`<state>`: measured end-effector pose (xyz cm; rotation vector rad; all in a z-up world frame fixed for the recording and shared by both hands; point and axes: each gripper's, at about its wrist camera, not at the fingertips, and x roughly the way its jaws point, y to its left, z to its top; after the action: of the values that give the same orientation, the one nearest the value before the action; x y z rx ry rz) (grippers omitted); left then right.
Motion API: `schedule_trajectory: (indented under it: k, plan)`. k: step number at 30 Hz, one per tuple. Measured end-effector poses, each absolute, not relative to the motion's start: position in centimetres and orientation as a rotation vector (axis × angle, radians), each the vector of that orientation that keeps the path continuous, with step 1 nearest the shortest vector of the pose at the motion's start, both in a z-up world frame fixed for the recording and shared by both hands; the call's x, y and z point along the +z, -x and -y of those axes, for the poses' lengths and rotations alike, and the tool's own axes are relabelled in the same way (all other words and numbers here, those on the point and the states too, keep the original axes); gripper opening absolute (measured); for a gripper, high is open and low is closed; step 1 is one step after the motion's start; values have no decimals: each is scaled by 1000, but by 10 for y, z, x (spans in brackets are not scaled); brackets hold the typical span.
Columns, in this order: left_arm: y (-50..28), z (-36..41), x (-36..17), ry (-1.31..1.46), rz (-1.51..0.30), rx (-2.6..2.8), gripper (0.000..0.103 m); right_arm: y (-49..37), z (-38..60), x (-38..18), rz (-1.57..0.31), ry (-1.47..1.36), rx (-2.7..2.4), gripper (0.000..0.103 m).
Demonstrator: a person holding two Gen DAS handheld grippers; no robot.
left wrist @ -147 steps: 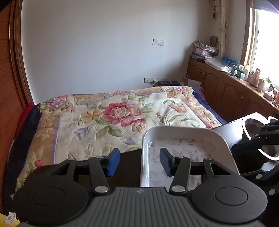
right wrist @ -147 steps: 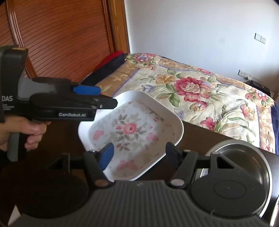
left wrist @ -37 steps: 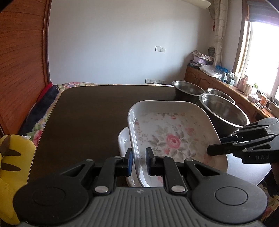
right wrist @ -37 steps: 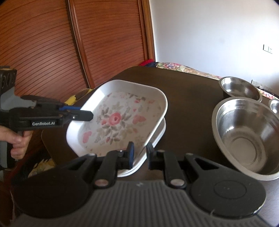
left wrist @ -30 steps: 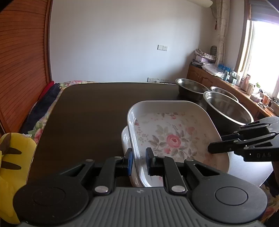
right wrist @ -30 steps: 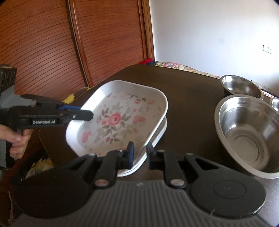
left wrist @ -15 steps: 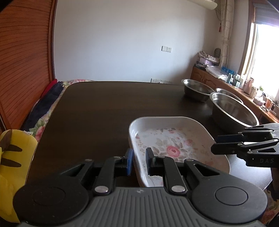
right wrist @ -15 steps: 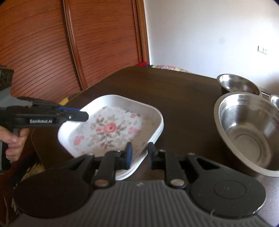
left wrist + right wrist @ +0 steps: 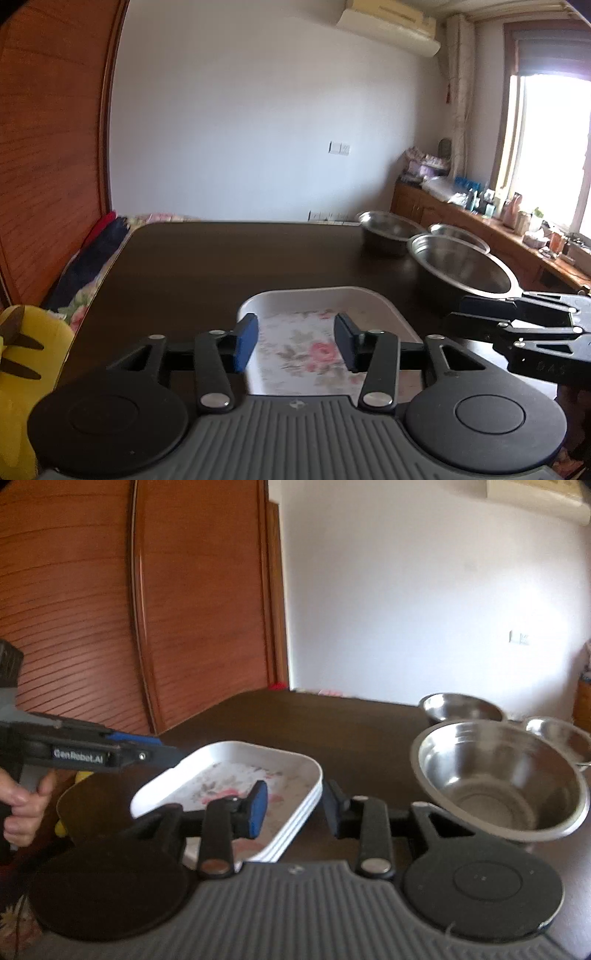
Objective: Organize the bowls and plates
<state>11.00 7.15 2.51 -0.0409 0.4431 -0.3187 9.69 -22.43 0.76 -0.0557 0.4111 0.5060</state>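
A white tray-shaped plate with a pink flower print (image 9: 314, 332) lies on top of a stack of like plates (image 9: 229, 775) at the near edge of the dark table (image 9: 221, 266). My left gripper (image 9: 295, 345) is just short of the plate's near rim, jaws opening, pads clear of it. At the stack's right corner my right gripper (image 9: 293, 810) also has its jaws opening, and the rim sits loose between the pads. Each gripper shows in the other's view: the left gripper (image 9: 110, 753) and the right gripper (image 9: 517, 332).
To the right of the stack stand a large steel bowl (image 9: 498, 775) and two smaller steel bowls (image 9: 461, 705) (image 9: 561, 734). A yellow plush toy (image 9: 26, 369) lies off the table's left side. Wooden slatted doors (image 9: 147, 609) stand behind, and a cluttered cabinet (image 9: 498, 229) runs under the window.
The flowered plate came down flat onto the stack. Both grippers, which were shut on its rim, have spread their jaws and let it go.
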Motion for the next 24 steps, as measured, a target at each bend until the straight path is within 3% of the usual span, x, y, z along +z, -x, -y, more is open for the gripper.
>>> schedule_trajectory:
  k: [8,9,11,13,17,19,21,24]
  plan:
    - [-83,-37,26,8,-362,-375,97,-61,253,5,-312,45,407,36]
    - [-81,-33,27,8,-353,-381,102,-59,257,5,-304,43,397,37]
    - [-78,-25,28,9,-334,-389,103,-54,265,5,-287,43,371,42]
    - [-77,-16,27,-1,-316,-393,103,-50,274,6,-267,40,342,59]
    - [-80,0,25,-6,-286,-398,103,-47,290,6,-233,53,290,78]
    - [-85,8,23,8,-283,-402,103,-46,299,5,-215,59,270,98]
    - [-91,16,20,24,-287,-410,103,-47,305,3,-201,63,256,103]
    - [-99,28,17,42,-294,-418,103,-53,317,2,-196,52,232,103]
